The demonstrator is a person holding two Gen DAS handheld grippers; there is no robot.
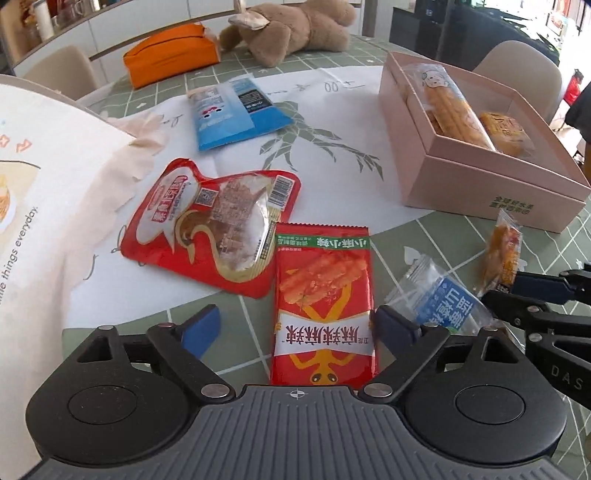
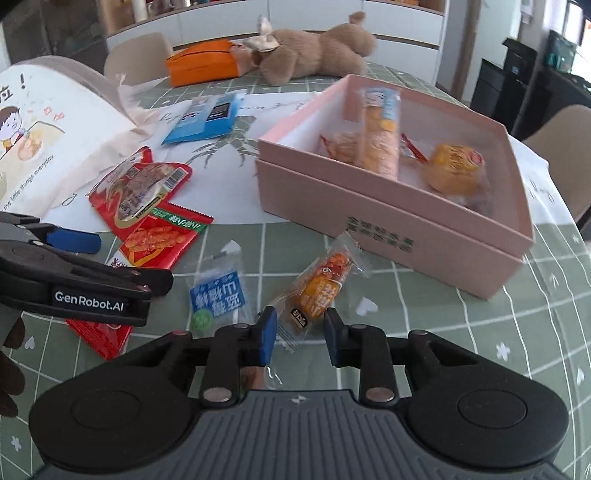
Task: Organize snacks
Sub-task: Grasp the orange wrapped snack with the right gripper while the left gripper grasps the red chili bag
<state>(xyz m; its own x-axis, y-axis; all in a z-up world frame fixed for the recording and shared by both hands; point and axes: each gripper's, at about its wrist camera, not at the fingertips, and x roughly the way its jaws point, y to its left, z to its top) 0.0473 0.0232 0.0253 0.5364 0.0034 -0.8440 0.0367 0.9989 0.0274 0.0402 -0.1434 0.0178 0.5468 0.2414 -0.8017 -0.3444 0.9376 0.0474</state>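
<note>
My left gripper (image 1: 297,328) is open and straddles the near end of a red spicy-strip packet (image 1: 323,295) lying flat on the table; its left pad stands clear of the packet. My right gripper (image 2: 301,336) is open, its jaws set narrowly either side of the near tail of a small orange snack packet (image 2: 321,284), and a gap shows at the right pad. A clear packet with a blue label (image 2: 218,295) lies between the two grippers. The pink box (image 2: 388,206) holds a long biscuit tube (image 2: 382,136) and an orange cake (image 2: 456,170).
A red meat-snack pouch (image 1: 207,221) and a blue packet (image 1: 236,110) lie farther back on the white mat. A paper bag (image 1: 48,192) stands at the left. An orange tissue pouch (image 1: 170,55) and a plush bear (image 1: 291,29) are at the far edge.
</note>
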